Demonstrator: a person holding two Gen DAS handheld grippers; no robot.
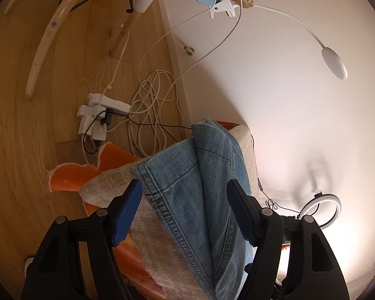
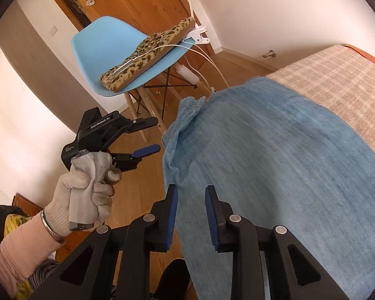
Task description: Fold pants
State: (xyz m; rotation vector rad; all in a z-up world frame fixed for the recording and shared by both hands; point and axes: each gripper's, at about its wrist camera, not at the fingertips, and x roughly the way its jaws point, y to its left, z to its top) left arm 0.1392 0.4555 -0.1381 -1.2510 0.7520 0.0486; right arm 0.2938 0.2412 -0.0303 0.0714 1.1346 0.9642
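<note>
Light blue jeans lie spread over a beige checked blanket on a raised surface. In the left wrist view a stitched, folded end of the jeans hangs over the blanket's corner. My left gripper stands wide open around it, and the pads are clear of the cloth. From the right wrist view the left gripper, held by a gloved hand, sits just off the jeans' left edge. My right gripper hovers over that edge with a narrow gap, the denim blurred beneath it and not pinched.
A blue chair with a leopard cushion stands beyond the jeans. A power strip and loose cables lie on the wooden floor. An orange cover shows under the blanket. A ring light glows by the white wall.
</note>
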